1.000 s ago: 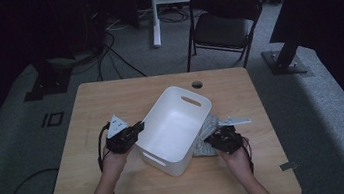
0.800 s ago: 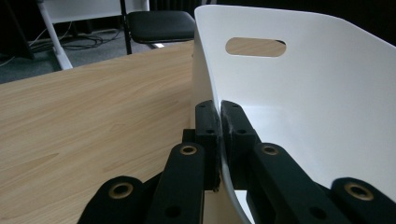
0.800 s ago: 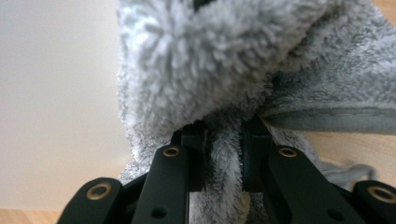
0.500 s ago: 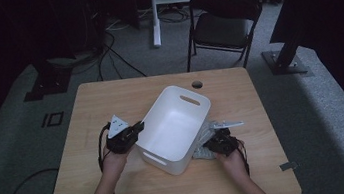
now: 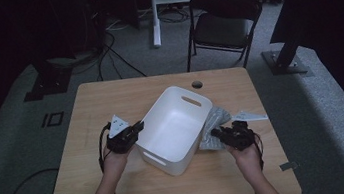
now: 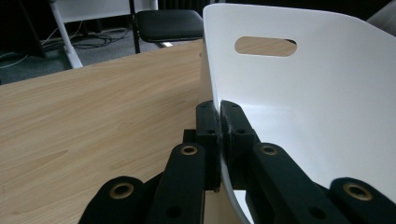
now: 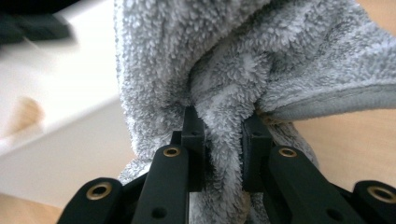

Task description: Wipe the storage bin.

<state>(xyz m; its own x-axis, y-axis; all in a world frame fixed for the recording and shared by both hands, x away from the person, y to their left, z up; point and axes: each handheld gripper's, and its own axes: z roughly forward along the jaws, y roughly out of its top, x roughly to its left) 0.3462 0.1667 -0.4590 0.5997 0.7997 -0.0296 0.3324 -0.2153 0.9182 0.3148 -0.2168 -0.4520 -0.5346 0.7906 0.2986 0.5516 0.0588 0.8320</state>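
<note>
Wooden table (image 5: 110,100) across mid-frame in the high view. White tub (image 5: 174,127) at centre, set askew. Grey towel (image 5: 213,131) bunched just right of the tub, touching its side. Left gripper (image 5: 136,128), left of centre, clamped on the tub's rim (image 6: 215,100). Right gripper (image 5: 217,134), lower right, pinching a thick fold of towel (image 7: 224,126).

I'm looking at what seems to be a lab or recording studio: dark curtains are hanging all round, cables (image 5: 103,50) are trailing over grey carpet. A folding chair (image 5: 223,22) and stand bases (image 5: 284,62) are surrounding the lone wooden table (image 5: 109,97).
</note>
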